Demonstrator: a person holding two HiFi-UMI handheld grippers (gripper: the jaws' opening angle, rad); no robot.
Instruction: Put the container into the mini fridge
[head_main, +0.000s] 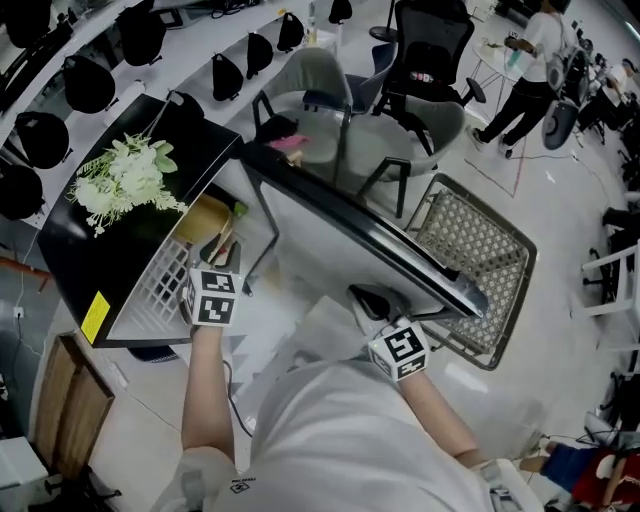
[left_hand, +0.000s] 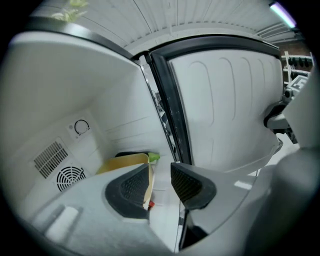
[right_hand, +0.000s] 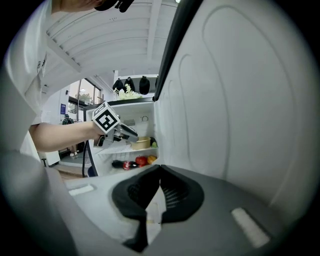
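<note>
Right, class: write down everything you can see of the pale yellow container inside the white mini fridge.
The pale yellow container is a shallow matt tub, plastic by its look, with a thin rim. It stands upright on the white upper shelf of the mini fridge, towards the back. A green-and-dark item lies close beside it; contact unclear. Its near edge sits between the open jaws of the left gripper, which do not clamp it.

Tan, shallow container (head_main: 205, 218) resting upright at the back of the upper shelf (head_main: 150, 285) in the mini fridge (head_main: 190, 140): black cabinet, white interior, door (head_main: 350, 235) wide open.
</note>
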